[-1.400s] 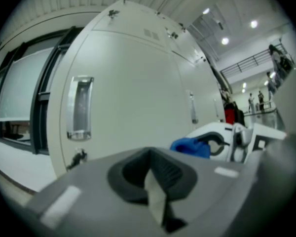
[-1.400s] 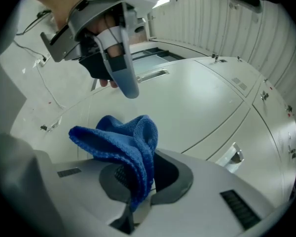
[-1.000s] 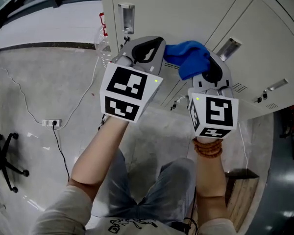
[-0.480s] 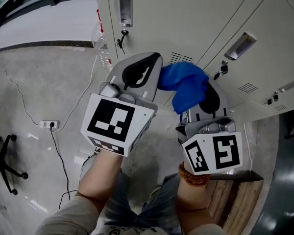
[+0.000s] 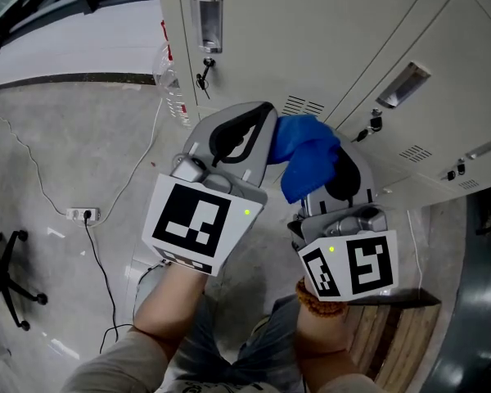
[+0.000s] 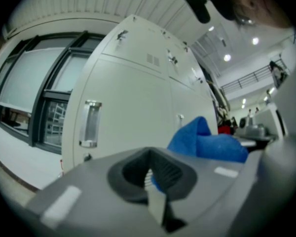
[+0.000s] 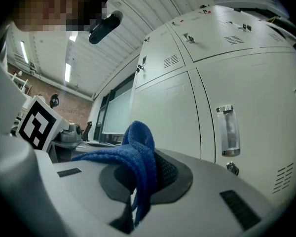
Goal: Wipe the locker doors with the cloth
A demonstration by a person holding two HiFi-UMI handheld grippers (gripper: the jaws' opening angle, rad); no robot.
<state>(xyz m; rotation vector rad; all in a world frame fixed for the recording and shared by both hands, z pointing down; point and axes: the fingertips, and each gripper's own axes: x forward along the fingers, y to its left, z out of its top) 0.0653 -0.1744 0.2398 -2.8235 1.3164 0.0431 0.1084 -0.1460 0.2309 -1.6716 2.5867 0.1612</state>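
**Blue cloth pinched between both my grippers, in front of the lockers**

The cloth (image 5: 307, 150) bunches between my two grippers, just short of the locker doors (image 5: 311, 39). My right gripper (image 7: 133, 201) is clamped on a fold that drapes down over its jaws. My left gripper (image 6: 155, 191) is pressed together too, with a sliver of blue caught at its seam.

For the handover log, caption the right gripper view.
Right gripper shut on a blue cloth, facing pale locker doors.
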